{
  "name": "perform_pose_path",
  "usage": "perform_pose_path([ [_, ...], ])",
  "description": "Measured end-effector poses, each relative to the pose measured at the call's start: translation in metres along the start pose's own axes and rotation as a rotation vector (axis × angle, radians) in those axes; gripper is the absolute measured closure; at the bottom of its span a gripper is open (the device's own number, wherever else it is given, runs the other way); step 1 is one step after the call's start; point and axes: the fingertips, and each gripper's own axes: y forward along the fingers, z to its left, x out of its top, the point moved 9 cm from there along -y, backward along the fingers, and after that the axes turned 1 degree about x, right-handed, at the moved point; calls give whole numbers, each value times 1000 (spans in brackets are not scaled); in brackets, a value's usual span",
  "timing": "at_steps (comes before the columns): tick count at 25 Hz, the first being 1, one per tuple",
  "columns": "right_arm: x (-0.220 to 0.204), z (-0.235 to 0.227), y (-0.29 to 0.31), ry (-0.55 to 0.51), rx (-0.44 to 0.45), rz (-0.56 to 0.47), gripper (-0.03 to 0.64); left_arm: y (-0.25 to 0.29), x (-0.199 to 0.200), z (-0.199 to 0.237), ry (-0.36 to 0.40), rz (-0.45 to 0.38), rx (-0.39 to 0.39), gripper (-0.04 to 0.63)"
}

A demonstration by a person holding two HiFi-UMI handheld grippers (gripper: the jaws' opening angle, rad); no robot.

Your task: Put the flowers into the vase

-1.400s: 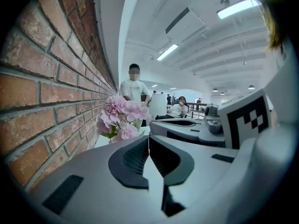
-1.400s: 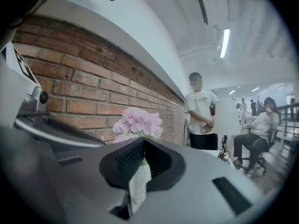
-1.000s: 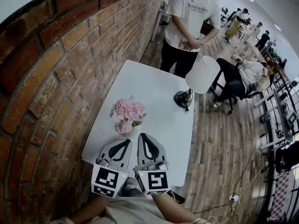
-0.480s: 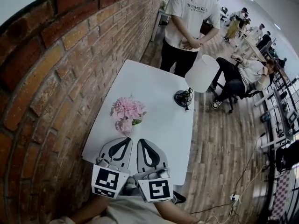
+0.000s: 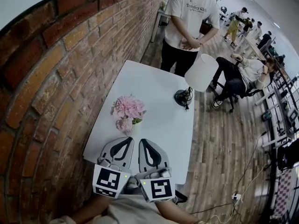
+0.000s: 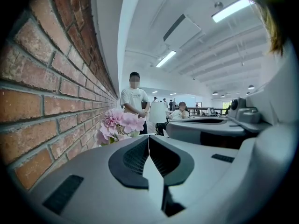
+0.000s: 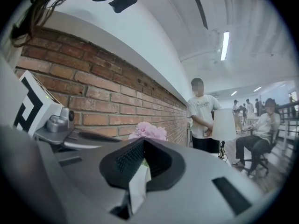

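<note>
A bunch of pink flowers [image 5: 127,110] stands upright on the white table [image 5: 156,85] near the brick wall; the blooms hide the vase beneath them. My two grippers are side by side at the table's near edge, just short of the flowers. My left gripper [image 5: 128,139] is shut with nothing in it, and so is my right gripper [image 5: 143,141]. In the left gripper view the jaws [image 6: 148,137] meet, with the flowers [image 6: 119,122] ahead on the left. In the right gripper view the flowers [image 7: 148,130] show just over the closed jaws [image 7: 143,142].
A brick wall [image 5: 56,78] runs along the table's left side. A lamp with a white shade [image 5: 202,72] and a dark base [image 5: 182,98] stands on the table's right part. One person [image 5: 189,27] stands at the far end; another [image 5: 243,76] sits to the right.
My right gripper has drawn back a little from the flowers toward the near edge. The left gripper and the flowers have stayed put.
</note>
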Motion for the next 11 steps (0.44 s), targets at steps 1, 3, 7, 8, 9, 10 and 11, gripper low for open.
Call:
perform_pose_path([
  [1,0,0,0,0,1,-1,611,0,0,0,-1,0,0,586],
  [3,0,1,1,1,2,0,611,0,-1,1,-3,0,-2,586],
  [7,-1,2,1,2,4,8,611,1,0,2,0,-4,-5,586],
  [8,-2,2,1,1,4,11,611,0,1,2,-2,-4,-4,586],
  [9,-2,2,1,0,4,14,611,0,1,3,-4,-4,-4,586],
  [10,-3,2,1,1,3,17,611,0,1,3,-5,-4,-3,586],
  [11,-3,2,1,3,3,20,611,-1,1,4,-6,-4,-1,586],
])
